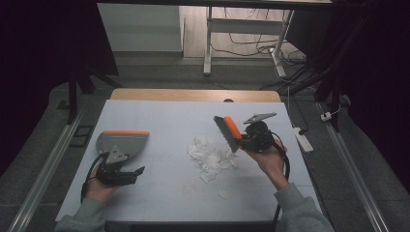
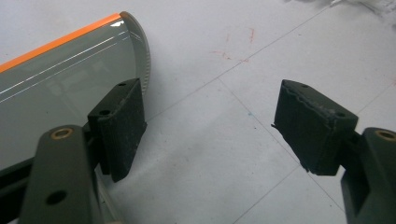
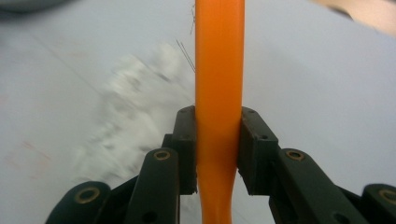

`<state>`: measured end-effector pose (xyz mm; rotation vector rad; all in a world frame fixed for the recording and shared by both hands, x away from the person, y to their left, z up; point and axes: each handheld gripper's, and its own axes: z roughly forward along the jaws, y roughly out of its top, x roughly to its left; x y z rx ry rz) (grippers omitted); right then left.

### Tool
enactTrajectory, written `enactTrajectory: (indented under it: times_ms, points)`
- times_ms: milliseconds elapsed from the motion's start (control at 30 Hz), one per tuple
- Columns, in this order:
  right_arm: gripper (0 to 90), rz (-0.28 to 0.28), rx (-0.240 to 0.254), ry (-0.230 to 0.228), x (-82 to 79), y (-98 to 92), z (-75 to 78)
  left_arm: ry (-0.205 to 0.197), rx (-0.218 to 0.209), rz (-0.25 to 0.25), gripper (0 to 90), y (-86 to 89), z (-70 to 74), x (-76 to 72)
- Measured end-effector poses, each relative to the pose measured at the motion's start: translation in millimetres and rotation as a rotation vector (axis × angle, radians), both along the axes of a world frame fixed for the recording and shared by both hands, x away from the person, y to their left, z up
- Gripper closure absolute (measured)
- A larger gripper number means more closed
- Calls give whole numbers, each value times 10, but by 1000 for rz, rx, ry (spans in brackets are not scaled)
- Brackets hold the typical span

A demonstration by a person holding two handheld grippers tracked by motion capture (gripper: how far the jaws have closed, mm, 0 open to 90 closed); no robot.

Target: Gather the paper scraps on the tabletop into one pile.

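Note:
A grey dustpan [image 1: 122,141] with an orange lip lies on the pale blue table [image 1: 159,113] at the left. My left gripper [image 1: 137,172] rests just in front of it, open; in the left gripper view its jaws [image 2: 210,126] stand wide over bare table, with the dustpan [image 2: 56,93] beside the left jaw. A brush [image 1: 227,131] with an orange handle and dark bristles is tilted in the air right of centre. My right gripper [image 1: 241,142] is shut on the orange handle [image 3: 218,70]. A pile of white paper scraps [image 1: 209,154] lies under and left of the brush.
A few stray scraps [image 1: 223,195] lie nearer the front edge. Beyond the table's wooden far edge [image 1: 193,94] stand white desk legs [image 1: 208,43] and tangled cables on the floor. A white power strip [image 1: 303,139] lies off the right side.

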<state>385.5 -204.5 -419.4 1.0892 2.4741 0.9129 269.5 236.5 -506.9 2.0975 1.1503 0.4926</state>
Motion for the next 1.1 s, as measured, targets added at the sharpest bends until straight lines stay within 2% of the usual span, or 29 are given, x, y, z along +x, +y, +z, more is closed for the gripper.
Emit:
enactTrajectory:
  times_ms: [67, 133, 167, 200, 233, 333, 400, 500, 567, 600, 700, 767, 967, 1100]
  points:
    - [706, -44, -55, 1, 23, -81, -54, 2, 3, -1, 257, -6, -1, 1]
    - [706, -79, -149, -27, 38, -123, -119, 1, 2, -4, 257, -9, -1, 1]
    - [706, -94, -192, -27, 42, -132, -157, 1, 3, -6, 257, -9, -1, 1]
    - [706, -95, -201, -9, 56, -145, -201, 1, 3, -6, 257, -9, -1, 1]
    - [706, -89, -194, 13, 66, -151, -242, 1, 3, -6, 257, -10, -2, 1]
    - [706, -61, -149, 41, 42, -77, -266, 2, 5, -5, 256, -15, -5, 3]
    - [706, -24, -144, 58, 24, 45, -285, 3, 9, -6, 255, -25, -5, 1]
    - [706, 25, -151, 52, 21, 244, -295, 2, 10, -9, 255, -31, -4, -3]
    - [706, 50, -85, 69, 37, 339, -281, 2, 11, -9, 255, -31, -6, -2]
    - [706, 61, -56, 69, 39, 381, -266, 4, 12, -8, 255, -29, -8, 0]
    - [706, 86, -62, 5, 12, 470, -192, 4, 11, -7, 255, -24, -9, 0]
    - [706, 90, -17, -10, -5, 437, -124, 5, 11, -7, 255, -23, -10, 1]
    - [706, 110, 43, -48, -146, 180, 93, 7, 18, -10, 255, -32, -13, 4]
    - [706, 157, 61, -22, -266, 4, 164, 6, 18, -7, 255, -35, -12, 2]
